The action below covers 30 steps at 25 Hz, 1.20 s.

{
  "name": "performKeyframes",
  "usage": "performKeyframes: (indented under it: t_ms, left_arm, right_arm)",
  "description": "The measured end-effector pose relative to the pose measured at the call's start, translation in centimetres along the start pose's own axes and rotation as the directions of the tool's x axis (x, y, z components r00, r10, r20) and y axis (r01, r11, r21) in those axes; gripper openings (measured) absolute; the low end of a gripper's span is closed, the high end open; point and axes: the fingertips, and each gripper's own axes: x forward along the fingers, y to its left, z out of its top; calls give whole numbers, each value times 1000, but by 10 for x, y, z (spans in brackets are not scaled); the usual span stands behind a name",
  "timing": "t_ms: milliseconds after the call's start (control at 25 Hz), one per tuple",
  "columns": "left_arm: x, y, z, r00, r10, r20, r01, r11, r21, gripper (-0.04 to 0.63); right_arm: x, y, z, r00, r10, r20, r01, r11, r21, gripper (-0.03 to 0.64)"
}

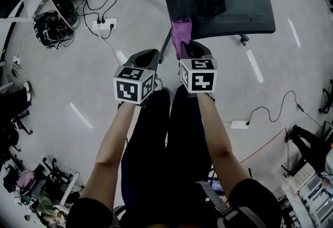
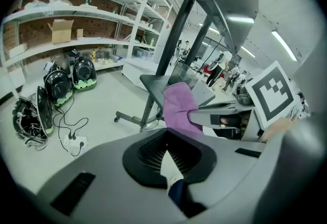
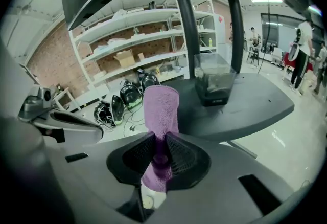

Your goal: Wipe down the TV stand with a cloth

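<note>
Right gripper view: purple cloth (image 3: 161, 110) upright, clamped in jaws; L gripper (image 2: 166, 138) jaws together.

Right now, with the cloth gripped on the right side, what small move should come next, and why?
Probably ease the right gripper forward and down so the purple cloth lies on the stand's dark shelf. Its jaws are shut on the cloth, which stands up free at the shelf's near edge, apparently not yet pressed on the surface. The left gripper is shut and empty.
</note>
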Motion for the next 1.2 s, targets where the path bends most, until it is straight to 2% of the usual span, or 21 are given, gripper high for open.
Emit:
performKeyframes:
  t_ms: [240,480,600,1200]
  left_arm:
    - [-4,17,-5,1000,2,-8,-2,1000,-3,8]
    - [3,16,0,1000,-16,-9,16,1000,-12,8]
    - [9,9,2,1000,-26,-9,26,1000,-8,8]
    - [52,-39,11,997,-54,-51,55,998,17,8]
  right_arm:
    - [32,13,-2,999,-1,-43,0,1000,-20,78]
    - [34,8,-1,999,42,-31,-39,995,91,77]
    - [31,-5,0,999,50,-21,-46,987,156,77]
    - [12,-93,0,1000,-12,-13,14,981,192,77]
